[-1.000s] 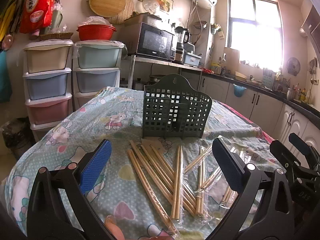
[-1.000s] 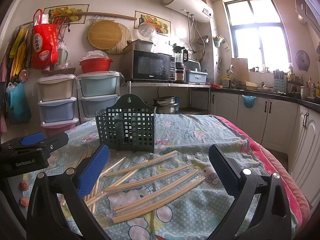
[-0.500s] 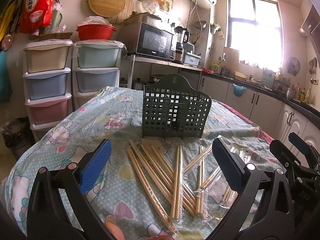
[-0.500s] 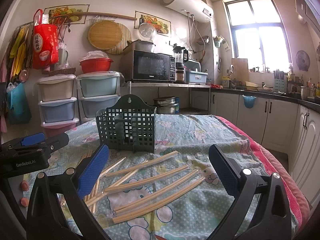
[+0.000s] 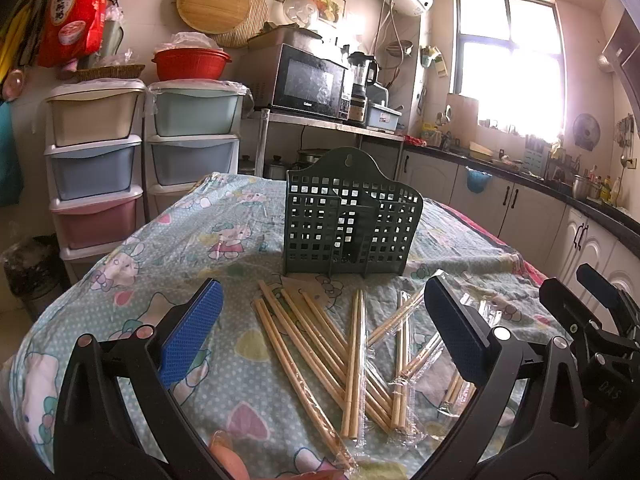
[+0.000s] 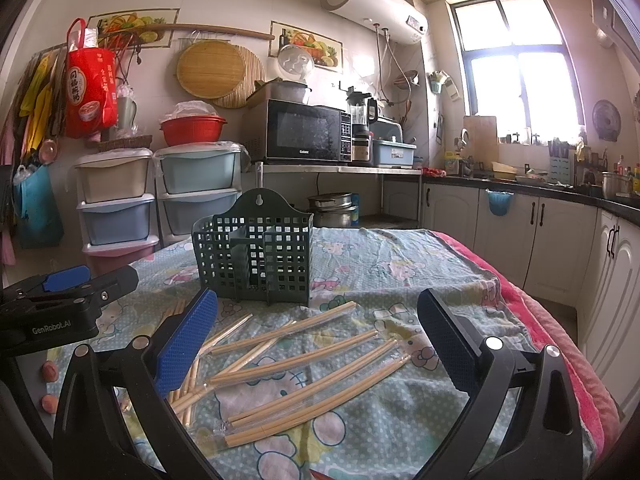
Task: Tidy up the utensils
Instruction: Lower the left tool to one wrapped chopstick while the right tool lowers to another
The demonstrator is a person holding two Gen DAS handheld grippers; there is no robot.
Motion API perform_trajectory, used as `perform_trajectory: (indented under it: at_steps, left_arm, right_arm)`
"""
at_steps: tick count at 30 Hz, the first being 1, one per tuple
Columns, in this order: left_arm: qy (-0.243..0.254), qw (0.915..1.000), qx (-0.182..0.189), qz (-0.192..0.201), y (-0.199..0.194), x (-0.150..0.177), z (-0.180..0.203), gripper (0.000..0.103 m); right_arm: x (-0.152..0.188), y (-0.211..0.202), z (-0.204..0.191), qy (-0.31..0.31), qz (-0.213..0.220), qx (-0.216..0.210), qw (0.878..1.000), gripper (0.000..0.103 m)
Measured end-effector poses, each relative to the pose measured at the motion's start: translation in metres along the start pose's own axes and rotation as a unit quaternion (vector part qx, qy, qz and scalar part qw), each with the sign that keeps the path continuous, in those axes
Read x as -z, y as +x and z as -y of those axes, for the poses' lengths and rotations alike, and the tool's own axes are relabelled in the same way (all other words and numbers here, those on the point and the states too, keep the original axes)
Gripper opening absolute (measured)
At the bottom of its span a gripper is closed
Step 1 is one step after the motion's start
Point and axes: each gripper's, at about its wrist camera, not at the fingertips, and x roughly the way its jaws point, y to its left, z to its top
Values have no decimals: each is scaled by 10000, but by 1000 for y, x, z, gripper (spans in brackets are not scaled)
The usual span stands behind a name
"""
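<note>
Compared with the two earlier moments, nothing is seen to have changed: both grippers are held where they were, and no chopstick has been shifted. The task is therefore judged not yet begun.

Left: the left gripper [image 5: 320, 332] is held low over the near edge of the table [image 5: 192, 232], its jaws spread wide and empty, with the left part of the chopsticks [image 5: 320, 340] framed between the blue pads [image 5: 192, 332]. The sticks are fanned on the cloth, several sealed in clear wrappers, none touched.

Centre: the holder [image 5: 352, 216], a dark green perforated basket, stands upright behind the chopsticks, near them but apart. Its compartments appear empty, though this is only partly visible through the mesh.

Right: the right gripper [image 6: 318, 332] is likewise wide open and empty, poised above the wrapped pairs [image 6: 304, 380] lying slantwise in front of the holder [image 6: 256, 256].

With everything unmoved, all chopsticks are taken as still to be picked up and stood in the holder; a first grasp is judged the next step.
</note>
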Motion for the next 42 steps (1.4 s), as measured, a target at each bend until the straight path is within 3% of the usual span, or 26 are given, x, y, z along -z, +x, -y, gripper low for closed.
perform_trajectory:
  at_steps: [18, 32, 39, 42]
  left_arm:
    - [-173, 9997, -135, -111, 9, -3, -17, 93]
    - [-431, 9952, -411, -772, 43, -12, -48, 93]
    - [-494, 9915, -422, -1126, 64, -24, -70, 93]
    - [-521, 9878, -228, -1447, 77, -29, -74, 93]
  right_arm:
    - [-5, 18, -5, -149, -453, -338, 9983, 97]
    - [-20, 65, -10, -139, -1217, -692, 9901, 97]
    - [-25, 98, -2, 58, -1768, -807, 9809, 97]
    - [-26, 112, 4, 145, -1986, -781, 9768, 97]
